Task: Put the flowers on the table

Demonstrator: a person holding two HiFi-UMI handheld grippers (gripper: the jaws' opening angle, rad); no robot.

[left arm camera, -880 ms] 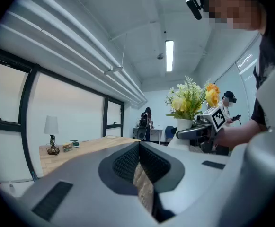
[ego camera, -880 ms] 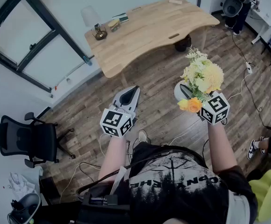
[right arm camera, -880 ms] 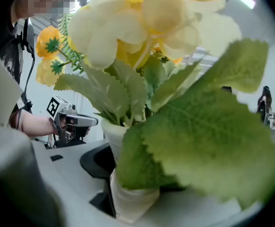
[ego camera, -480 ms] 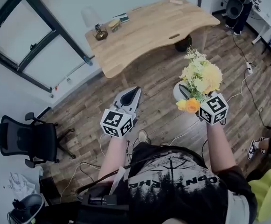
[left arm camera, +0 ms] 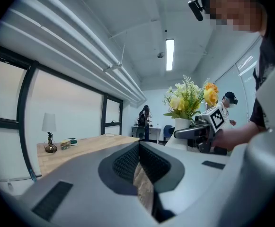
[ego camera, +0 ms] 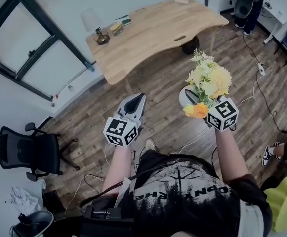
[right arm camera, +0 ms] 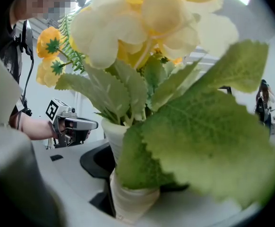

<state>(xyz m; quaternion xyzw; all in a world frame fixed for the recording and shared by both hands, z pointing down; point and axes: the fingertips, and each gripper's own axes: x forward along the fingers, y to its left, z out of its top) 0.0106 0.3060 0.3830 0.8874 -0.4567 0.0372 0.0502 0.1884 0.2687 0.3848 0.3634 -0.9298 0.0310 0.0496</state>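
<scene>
A bunch of yellow and cream flowers (ego camera: 208, 80) stands in a white vase (ego camera: 185, 97), held up in the air over the wooden floor. My right gripper (ego camera: 191, 98) is shut on the vase; in the right gripper view the vase (right arm camera: 128, 195) sits between the jaws, with leaves and flowers (right arm camera: 146, 41) filling the picture. My left gripper (ego camera: 139, 100) is shut and holds nothing; it is level with the vase, to its left. The light wooden table (ego camera: 158, 31) lies ahead, well beyond both grippers. In the left gripper view the flowers (left arm camera: 185, 100) and the table (left arm camera: 83, 147) show beyond the jaws.
On the table's left end stand a lamp (ego camera: 91, 20) and some small items (ego camera: 116, 27). A black office chair (ego camera: 28, 150) stands at the left by the window. Cables run over the floor at the right, near another person's shoe (ego camera: 268, 155).
Both grippers and the flowers have drifted slightly left in the head view, and the table sits a little higher. The hold on the vase is the same.
</scene>
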